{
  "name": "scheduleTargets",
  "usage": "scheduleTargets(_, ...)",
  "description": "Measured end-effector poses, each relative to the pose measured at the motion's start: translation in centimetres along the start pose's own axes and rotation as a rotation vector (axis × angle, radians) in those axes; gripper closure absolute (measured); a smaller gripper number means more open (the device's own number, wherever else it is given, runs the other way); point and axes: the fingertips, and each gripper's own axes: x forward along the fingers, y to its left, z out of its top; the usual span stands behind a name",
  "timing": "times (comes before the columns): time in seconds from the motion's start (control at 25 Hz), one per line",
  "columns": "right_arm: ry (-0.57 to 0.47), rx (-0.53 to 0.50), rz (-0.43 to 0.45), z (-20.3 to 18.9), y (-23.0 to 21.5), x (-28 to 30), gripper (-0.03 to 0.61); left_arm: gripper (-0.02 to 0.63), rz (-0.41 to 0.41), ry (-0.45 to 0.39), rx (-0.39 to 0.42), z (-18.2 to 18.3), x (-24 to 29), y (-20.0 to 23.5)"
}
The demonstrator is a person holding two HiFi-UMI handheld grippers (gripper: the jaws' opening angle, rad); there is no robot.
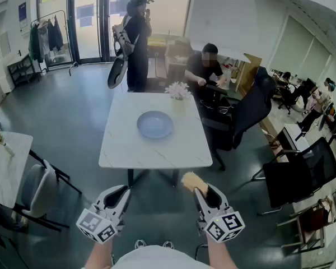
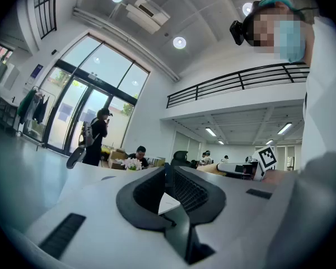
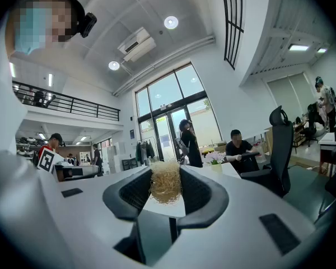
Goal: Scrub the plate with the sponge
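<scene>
Sponge (image 1: 194, 182) first: I've got it pinched in the right gripper (image 1: 206, 190), a yellow, stringy wad squeezed between the two dark pads, and the right gripper view shows it filling the gap near the tips and sticking up a little above them. Over on the other side the left gripper (image 1: 121, 193) carries nothing; in the left gripper view its jaws come together at the tips, with only a small sliver of pale surface showing through the loop behind them. Both tools are held level and aimed ahead at the white table (image 1: 123, 144), and both hang short of its near edge, over the grey floor, well apart from the plate (image 1: 155, 124). That plate is pale blue and round and lies flat around the middle of the tabletop with bare surface on every side of it. A small bunch of pale flowers (image 1: 178, 89) stands at the far edge, a little right of the plate. Behind that far edge a person in black (image 1: 204, 69) sits leaning over something in their hands, and a second person in dark clothes (image 1: 137, 43) stands further back by the glass doors with a pack on their back. A black office chair (image 1: 252, 108) is parked just off the far right corner of the table.
</scene>
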Motion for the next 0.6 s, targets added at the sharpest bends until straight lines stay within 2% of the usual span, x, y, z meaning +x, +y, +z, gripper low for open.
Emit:
scheduleTargets(0.28, -0.013, 0.013, -0.005, 0.0, 0.6, 0.7, 0.419, 0.546, 0.004, -0.004, -0.007, 0.1, -0.6, 1.3)
scheduleTargets(0.44, -0.064, 0.074, 0.004, 0.3, 1.3, 1.0, 0.419, 0.546, -0.004, -0.012, -0.016, 0.2, -1.3, 2.0)
scheduleTargets(0.6, -0.071, 0.082, -0.017, -0.1, 2.0, 1.2, 0.419, 0.546, -0.021, -0.019, -0.023, 0.2, -1.8, 3.0)
